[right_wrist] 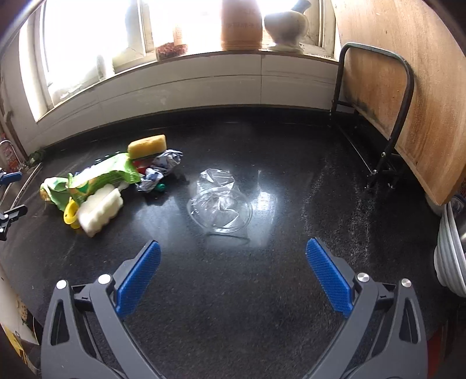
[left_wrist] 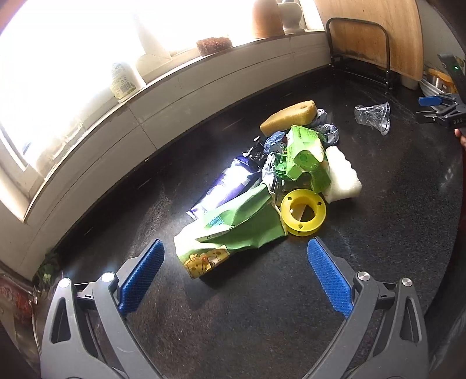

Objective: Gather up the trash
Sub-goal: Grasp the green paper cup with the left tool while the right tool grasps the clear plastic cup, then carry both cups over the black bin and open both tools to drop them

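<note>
A heap of trash lies on the black counter (left_wrist: 262, 306): a green snack bag (left_wrist: 233, 230), a yellow ring spool (left_wrist: 303, 211), a crushed green carton (left_wrist: 305, 157), a white foam block (left_wrist: 342, 177), a yellow sponge (left_wrist: 288, 116), a purple foil wrapper (left_wrist: 230, 183) and crumpled paper (left_wrist: 327, 131). A crushed clear plastic cup (right_wrist: 220, 201) lies apart to the right, also in the left wrist view (left_wrist: 374, 116). My left gripper (left_wrist: 236, 250) is open, just short of the green bag. My right gripper (right_wrist: 233, 253) is open, just short of the cup.
A windowsill behind holds a jar (left_wrist: 123, 80), a brown vase (right_wrist: 241, 24) and a white vase (right_wrist: 287, 26). A wooden board (right_wrist: 407, 87) leans in a black wire rack (right_wrist: 402, 116) at the right. Stacked plates (right_wrist: 450, 256) stand at the far right.
</note>
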